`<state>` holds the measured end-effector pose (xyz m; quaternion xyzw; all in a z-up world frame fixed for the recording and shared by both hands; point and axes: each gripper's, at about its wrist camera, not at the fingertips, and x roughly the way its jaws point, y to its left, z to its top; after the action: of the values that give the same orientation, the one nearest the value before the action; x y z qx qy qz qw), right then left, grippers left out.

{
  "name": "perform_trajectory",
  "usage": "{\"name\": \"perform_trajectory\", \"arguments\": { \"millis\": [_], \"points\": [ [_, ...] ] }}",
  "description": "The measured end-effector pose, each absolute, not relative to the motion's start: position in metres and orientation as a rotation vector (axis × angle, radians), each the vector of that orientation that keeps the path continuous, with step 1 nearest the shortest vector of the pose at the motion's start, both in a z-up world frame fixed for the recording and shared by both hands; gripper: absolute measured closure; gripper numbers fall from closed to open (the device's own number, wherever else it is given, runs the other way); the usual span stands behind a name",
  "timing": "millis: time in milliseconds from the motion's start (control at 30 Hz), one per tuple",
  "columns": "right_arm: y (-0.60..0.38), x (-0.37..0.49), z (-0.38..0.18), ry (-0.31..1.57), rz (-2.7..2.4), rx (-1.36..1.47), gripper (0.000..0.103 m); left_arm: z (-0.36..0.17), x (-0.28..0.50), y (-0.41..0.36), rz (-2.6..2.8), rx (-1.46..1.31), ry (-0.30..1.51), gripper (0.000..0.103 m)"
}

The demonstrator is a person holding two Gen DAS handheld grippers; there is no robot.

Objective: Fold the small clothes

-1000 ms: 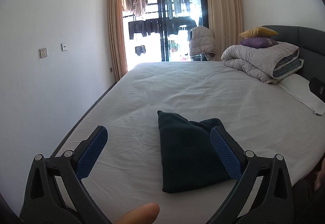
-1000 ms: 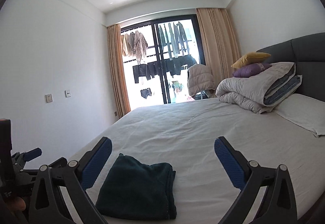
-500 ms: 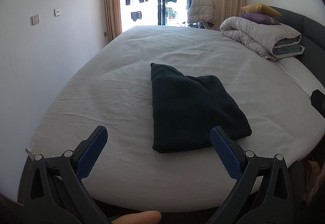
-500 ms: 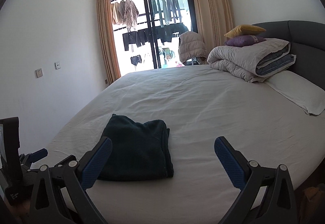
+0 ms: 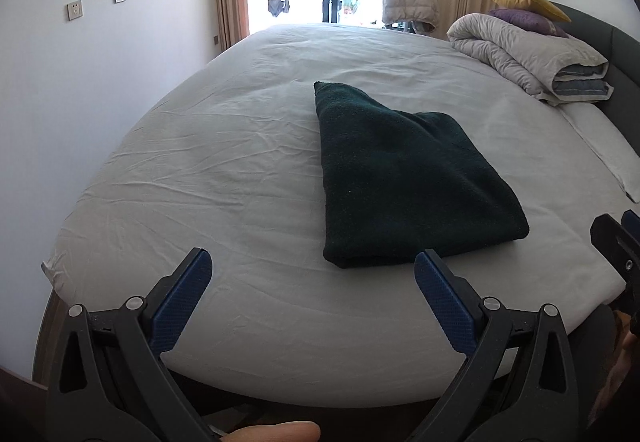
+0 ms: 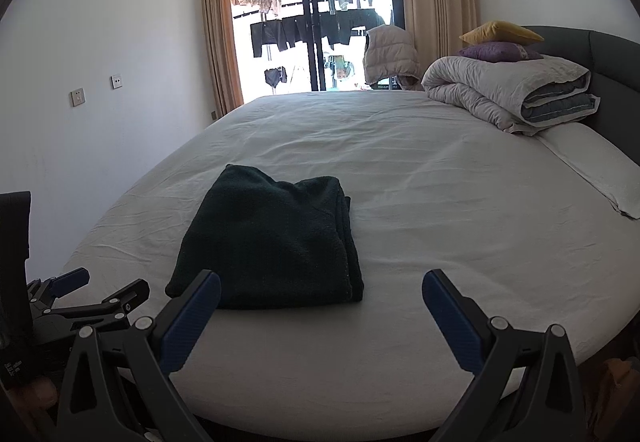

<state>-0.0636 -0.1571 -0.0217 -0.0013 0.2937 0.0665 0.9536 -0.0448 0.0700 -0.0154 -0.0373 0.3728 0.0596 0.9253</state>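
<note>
Lying: dark green folded garment [image 5: 408,177] flat on bed [image 5: 224,161], long axis toward window [image 6: 312,17].
Left gripper [image 5: 312,274]: spread, empty.
Right gripper [image 6: 320,294]: spread, empty.

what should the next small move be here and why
Probably draw both tools back and leave the cloth alone. The dark green garment already lies folded in a neat stack on the bed sheet, and the left tool and right tool are both open, empty and short of it.
</note>
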Motion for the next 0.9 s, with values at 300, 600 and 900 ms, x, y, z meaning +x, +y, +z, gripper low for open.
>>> {"name": "perform_trajectory", "arguments": {
  "millis": [300, 600, 900],
  "points": [
    [-0.161, -0.055, -0.044, 0.682, 0.131, 0.019, 0.000, -0.027, -0.036, 0.070, 0.126, -0.074, 0.790, 0.000],
    [-0.165, -0.052, -0.051, 0.711, 0.130, 0.036, 0.000, -0.032, -0.032, 0.064, 0.125, -0.062, 0.805, 0.000],
    [-0.165, -0.053, -0.053, 0.717, 0.127, 0.033, 0.000, -0.034, -0.030, 0.063, 0.125, -0.059, 0.807, 0.000]
  ]
}}
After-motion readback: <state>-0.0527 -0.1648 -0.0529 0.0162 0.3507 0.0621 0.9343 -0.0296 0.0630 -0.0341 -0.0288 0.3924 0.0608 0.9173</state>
